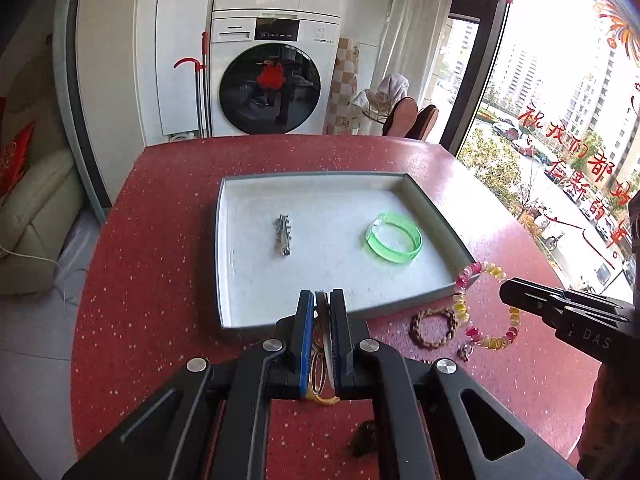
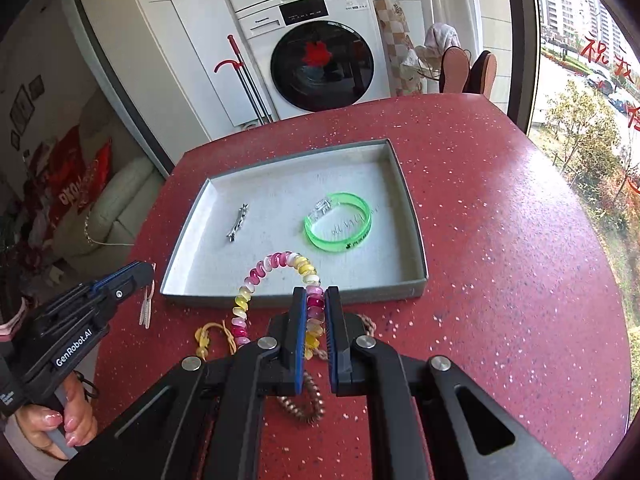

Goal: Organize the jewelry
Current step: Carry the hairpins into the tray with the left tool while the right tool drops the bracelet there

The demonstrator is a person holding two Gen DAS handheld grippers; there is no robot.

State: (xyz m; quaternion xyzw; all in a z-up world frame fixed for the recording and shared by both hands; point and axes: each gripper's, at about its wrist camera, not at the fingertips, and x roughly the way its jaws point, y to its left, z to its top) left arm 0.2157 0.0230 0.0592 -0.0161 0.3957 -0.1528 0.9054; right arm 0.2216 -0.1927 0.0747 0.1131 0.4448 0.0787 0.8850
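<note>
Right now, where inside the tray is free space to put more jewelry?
In the tray: the middle strip between the silver clip and the green bracelet, the far corners, and the near left floor. The table at its near edge is crowded with the braided ring and yellow cord.

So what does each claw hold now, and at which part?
The right claw grips the pink and yellow bead bracelet on one side of its loop. The left claw pinches a small clip by its top end.
</note>
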